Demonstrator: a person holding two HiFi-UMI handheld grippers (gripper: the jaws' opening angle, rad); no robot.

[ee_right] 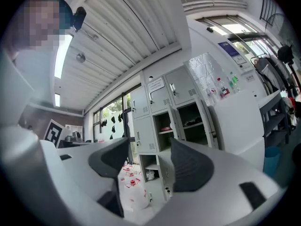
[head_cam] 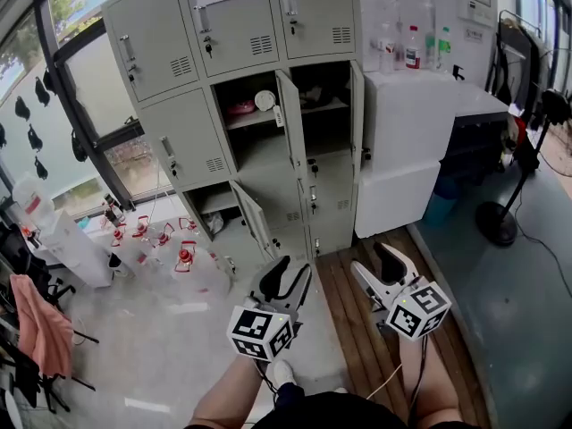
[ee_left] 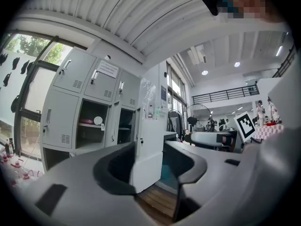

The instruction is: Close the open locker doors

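Open locker doors [head_cam: 288,121] well ahead of left gripper [head_cam: 290,271], right gripper [head_cam: 375,263] (both parted, empty)

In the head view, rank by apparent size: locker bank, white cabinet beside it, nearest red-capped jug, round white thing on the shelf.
1. locker bank
2. white cabinet
3. red-capped jug
4. round white thing, farther away, so its true size is unsure.

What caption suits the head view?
Left gripper and right gripper, open and empty, face grey lockers with three doors open.
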